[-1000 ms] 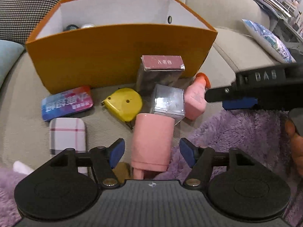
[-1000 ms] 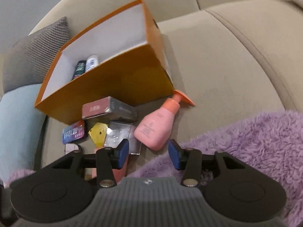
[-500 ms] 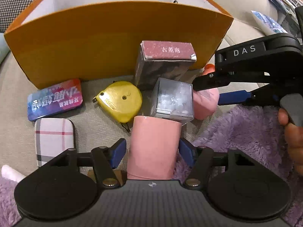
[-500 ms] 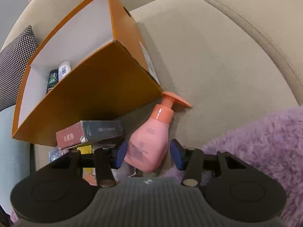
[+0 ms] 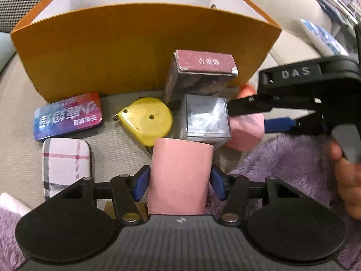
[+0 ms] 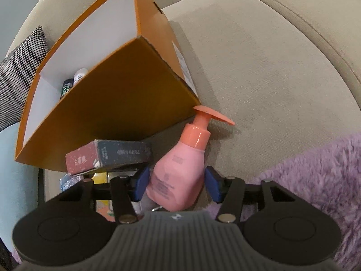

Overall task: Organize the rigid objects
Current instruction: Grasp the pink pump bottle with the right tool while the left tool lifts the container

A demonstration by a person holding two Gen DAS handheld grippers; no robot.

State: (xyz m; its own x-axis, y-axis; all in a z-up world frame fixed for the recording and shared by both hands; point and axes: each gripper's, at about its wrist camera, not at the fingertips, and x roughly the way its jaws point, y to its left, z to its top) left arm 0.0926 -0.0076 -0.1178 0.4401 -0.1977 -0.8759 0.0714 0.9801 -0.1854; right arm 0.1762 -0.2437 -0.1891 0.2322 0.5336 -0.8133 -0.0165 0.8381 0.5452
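A pink cup (image 5: 180,174) lies on the sofa between the pads of my left gripper (image 5: 180,185). Its jaws are closing and both pads meet the cup's sides. A pink pump bottle (image 6: 178,176) with an orange pump lies beside the orange box (image 6: 117,94). My right gripper (image 6: 177,186) straddles the bottle's body, its jaws opening with a thin gap at each pad. In the left wrist view the same bottle (image 5: 246,133) is partly hidden under the right gripper's fingers.
In front of the orange box (image 5: 135,52) lie a dark carton (image 5: 203,63), a clear cube (image 5: 206,117), a yellow tape measure (image 5: 146,119), a blue-red tin (image 5: 67,115) and a plaid case (image 5: 65,164). A purple fluffy blanket (image 5: 282,164) covers the near right. Two small bottles (image 6: 74,81) stand inside the box.
My left jaws have narrowed from well clear of the pink cup to its sides. The right gripper has come in over the pump bottle, and its jaws have widened a little.
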